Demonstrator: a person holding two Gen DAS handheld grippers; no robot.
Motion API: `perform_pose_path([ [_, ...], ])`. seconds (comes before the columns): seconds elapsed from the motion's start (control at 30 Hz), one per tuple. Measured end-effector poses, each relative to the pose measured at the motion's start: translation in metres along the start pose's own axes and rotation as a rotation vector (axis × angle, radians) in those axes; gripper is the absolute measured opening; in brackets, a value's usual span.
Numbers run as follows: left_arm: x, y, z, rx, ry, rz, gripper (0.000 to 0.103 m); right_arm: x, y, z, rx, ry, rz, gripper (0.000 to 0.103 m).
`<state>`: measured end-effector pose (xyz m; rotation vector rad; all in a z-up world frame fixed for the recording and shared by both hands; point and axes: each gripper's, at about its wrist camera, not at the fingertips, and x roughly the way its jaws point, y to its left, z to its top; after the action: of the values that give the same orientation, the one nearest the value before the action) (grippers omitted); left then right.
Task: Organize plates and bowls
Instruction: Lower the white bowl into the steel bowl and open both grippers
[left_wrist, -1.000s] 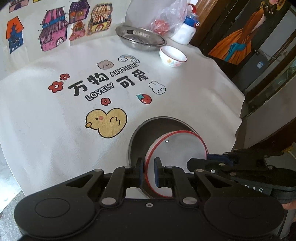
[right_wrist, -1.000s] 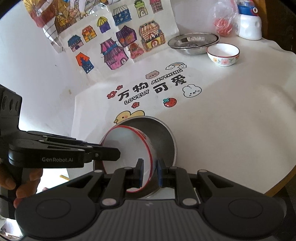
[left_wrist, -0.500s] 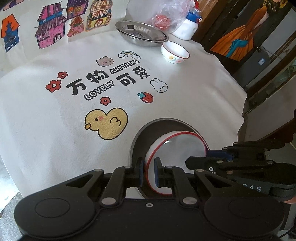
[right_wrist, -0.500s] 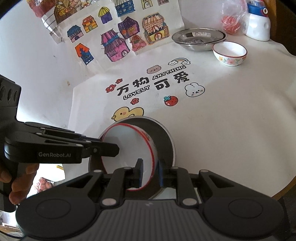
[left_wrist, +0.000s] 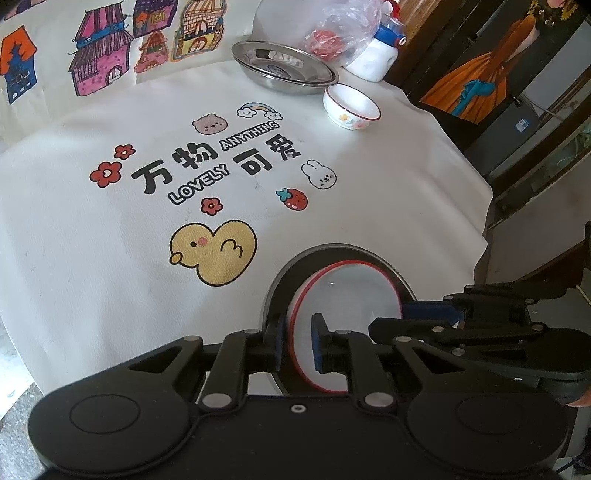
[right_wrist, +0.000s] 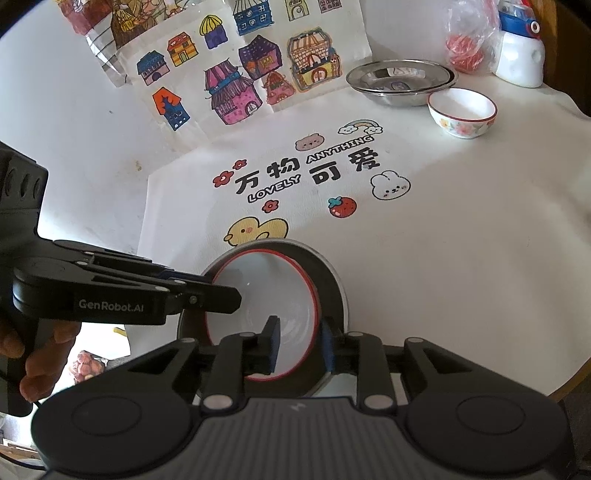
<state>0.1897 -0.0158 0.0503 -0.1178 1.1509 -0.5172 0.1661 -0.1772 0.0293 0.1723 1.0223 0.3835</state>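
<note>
A white bowl with a red rim (left_wrist: 351, 295) (right_wrist: 258, 291) rests in a steel plate (left_wrist: 275, 291) (right_wrist: 332, 280) at the near edge of the table. My left gripper (left_wrist: 298, 334) straddles the bowl's left rim; its jaws are opening and a gap shows beside the pads. My right gripper (right_wrist: 301, 345) straddles the opposite rim, jaws opening too, pads clear of the wall. Each gripper appears in the other's view: the left gripper (right_wrist: 221, 295) from the left, the right gripper (left_wrist: 380, 325) from the right. A hand (right_wrist: 40, 362) holds the left one.
At the far side stand stacked steel plates (left_wrist: 284, 70) (right_wrist: 400, 79) and a small flowered bowl (left_wrist: 351, 107) (right_wrist: 461, 110). Behind them are a white bottle (left_wrist: 376, 59) and a plastic bag (left_wrist: 332, 33). The white printed cloth (left_wrist: 147, 258) covers the table.
Both pairs of jaws have widened a little off the bowl's rim. The bowl has settled flatter into the steel plate. Neither hand has shifted much.
</note>
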Motion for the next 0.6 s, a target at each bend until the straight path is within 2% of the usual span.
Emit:
perform_pose_path([
  [0.27,-0.001,0.0,0.001,0.001,0.001,-0.001,0.017,-0.003,-0.002,0.001,-0.003,-0.014,0.008,0.031],
  [0.4,-0.003,-0.001,0.002,0.008,-0.003,-0.006,0.022,-0.006,-0.002,0.001,-0.007,-0.026,0.015,0.032],
  [0.6,-0.015,-0.001,0.004,0.01,-0.037,-0.01,0.029,-0.015,-0.002,0.0,-0.013,-0.06,0.032,0.046],
])
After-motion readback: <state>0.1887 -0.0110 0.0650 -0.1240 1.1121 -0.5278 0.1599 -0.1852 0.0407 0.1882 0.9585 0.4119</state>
